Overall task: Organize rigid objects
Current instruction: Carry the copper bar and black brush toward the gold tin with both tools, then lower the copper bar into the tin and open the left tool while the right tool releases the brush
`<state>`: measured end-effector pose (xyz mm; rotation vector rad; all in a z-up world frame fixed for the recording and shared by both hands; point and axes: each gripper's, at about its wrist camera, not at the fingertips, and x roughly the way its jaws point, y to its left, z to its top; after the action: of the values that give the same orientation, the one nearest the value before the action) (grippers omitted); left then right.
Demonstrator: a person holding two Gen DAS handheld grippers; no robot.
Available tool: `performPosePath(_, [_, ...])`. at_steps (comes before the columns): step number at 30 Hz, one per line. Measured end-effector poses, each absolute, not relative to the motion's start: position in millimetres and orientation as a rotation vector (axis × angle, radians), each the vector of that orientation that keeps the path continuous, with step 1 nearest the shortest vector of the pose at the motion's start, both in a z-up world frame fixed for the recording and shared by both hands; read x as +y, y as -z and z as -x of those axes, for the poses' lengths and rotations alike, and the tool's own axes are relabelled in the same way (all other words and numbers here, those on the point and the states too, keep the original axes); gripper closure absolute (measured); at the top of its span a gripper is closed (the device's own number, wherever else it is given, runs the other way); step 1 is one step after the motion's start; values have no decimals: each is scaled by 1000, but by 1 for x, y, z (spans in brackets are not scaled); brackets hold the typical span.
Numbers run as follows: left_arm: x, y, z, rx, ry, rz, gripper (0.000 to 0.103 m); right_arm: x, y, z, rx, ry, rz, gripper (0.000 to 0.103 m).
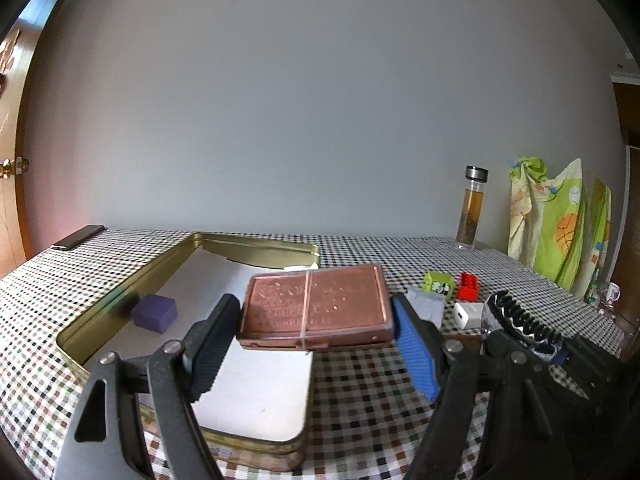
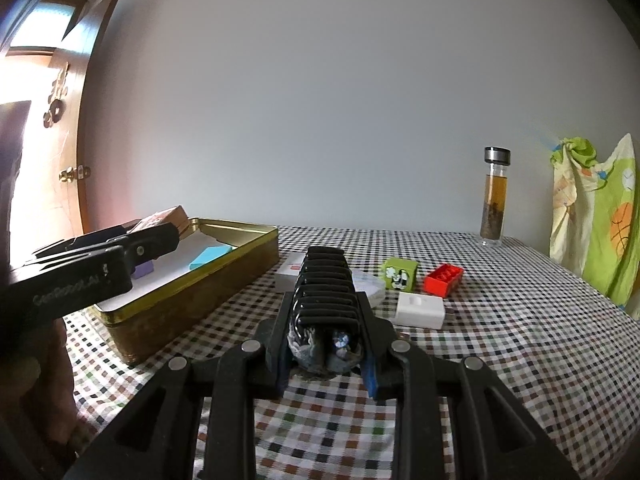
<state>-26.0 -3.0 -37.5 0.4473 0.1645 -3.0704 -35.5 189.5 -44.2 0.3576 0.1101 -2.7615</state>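
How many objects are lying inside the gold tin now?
2 visible: a purple block near the left wall of the gold tin, and a blue block farther back. The left gripper may hide others.

A copper-coloured flat case (image 1: 316, 306) with embossed lettering and a thin band around its middle is held level between the left tongs (image 1: 314, 334), above the right near part of an open gold tin (image 1: 256, 246). The tin is lined with white paper and holds a purple block (image 1: 155, 313) at its left side and a light blue block (image 2: 210, 258) farther in. A black ribbed hair clip (image 2: 322, 292) is clamped lengthwise in the right tongs (image 2: 326, 354), just above the checked worktop (image 2: 500, 340). To the right of the tin lie a white charger plug (image 2: 421, 310), a green cube with a cartoon print (image 2: 399, 274), a red toy brick (image 2: 443, 279), and a small white box (image 2: 289, 272).
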Motion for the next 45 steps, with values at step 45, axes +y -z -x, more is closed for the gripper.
performPosePath(45, [-122,30,6,468,2768,-396,1,75,-1,72,208,2421,-476,73])
